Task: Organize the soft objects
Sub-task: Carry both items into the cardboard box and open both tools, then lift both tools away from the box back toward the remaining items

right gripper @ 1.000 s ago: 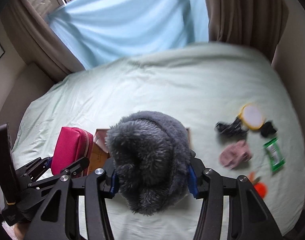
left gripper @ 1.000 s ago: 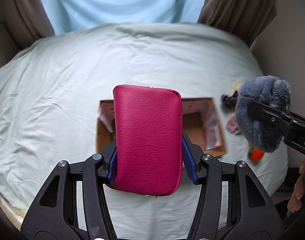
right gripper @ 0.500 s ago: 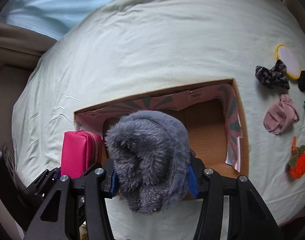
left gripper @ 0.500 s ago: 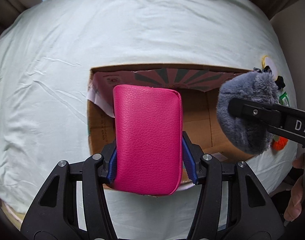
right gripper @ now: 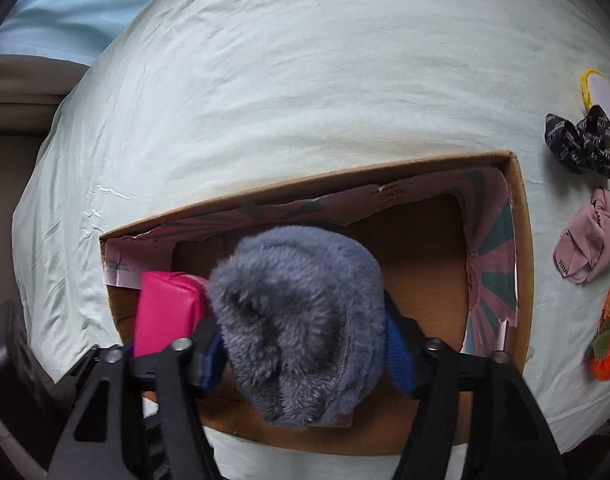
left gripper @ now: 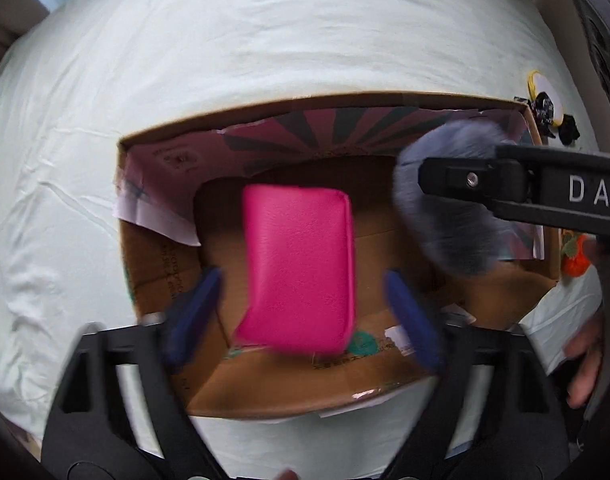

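1. Left wrist view: the left gripper [left gripper: 301,312] points down into an open cardboard box [left gripper: 345,106] on a wrinkled pale green bedsheet [left gripper: 225,60]. Its blue pads are opening, clear of the smooth pink leather pouch [left gripper: 299,268] between them, inside the box.
2. Right wrist view: the right gripper [right gripper: 301,344] is opening, its pads beside a fluffy grey plush item [right gripper: 301,320] over the box's near edge. A black scrunchie [right gripper: 581,142], pink cloth [right gripper: 589,248] and orange crocheted pumpkin [right gripper: 607,354] lie near the sheet's right edge.
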`<state>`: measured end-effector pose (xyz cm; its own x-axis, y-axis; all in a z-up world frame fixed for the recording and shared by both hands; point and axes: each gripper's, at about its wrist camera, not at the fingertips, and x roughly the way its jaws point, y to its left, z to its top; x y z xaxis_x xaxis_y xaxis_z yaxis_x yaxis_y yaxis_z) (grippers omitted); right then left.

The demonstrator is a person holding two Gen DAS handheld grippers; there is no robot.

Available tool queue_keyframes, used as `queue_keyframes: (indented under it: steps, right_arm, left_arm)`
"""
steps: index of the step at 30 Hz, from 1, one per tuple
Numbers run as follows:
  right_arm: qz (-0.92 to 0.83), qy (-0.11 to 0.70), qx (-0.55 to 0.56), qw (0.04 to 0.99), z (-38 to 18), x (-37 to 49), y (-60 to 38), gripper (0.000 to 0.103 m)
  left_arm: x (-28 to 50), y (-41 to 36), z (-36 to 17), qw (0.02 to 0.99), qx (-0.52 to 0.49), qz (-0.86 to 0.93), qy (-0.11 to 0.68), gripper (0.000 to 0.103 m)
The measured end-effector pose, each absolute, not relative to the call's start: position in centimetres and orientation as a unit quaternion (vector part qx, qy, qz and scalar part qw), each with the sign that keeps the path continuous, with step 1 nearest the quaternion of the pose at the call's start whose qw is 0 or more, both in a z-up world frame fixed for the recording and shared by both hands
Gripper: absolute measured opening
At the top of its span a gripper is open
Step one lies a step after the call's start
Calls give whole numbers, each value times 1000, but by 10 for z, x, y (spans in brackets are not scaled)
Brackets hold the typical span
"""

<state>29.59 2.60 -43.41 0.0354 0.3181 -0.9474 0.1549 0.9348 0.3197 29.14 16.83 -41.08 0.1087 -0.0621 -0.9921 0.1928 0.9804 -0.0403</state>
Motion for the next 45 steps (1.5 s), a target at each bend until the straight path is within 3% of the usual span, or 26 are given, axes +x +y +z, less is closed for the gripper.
queue_keyframes:
  steps: [2,3,14,25,45]
  right_arm:
    - [56,682,171,709,-433,297,24,99]
    - [57,677,173,713,-432,297,23,101]
    - [52,650,169,739,-410,285,8,101]
    - [66,631,142,760,-364,260,20,101]
    - [70,482,54,872,-184,133,16,102]
  left_arm:
    - [290,167,-403,749,58,-97,652,103]
    - [289,168,-403,749,60,-100,653,102]
    - [275,176,-381,761,58,-79,641,103]
    - [245,191,-325,795,36,-63,602,103]
    - [130,200,-165,878,17,-21,478,103]
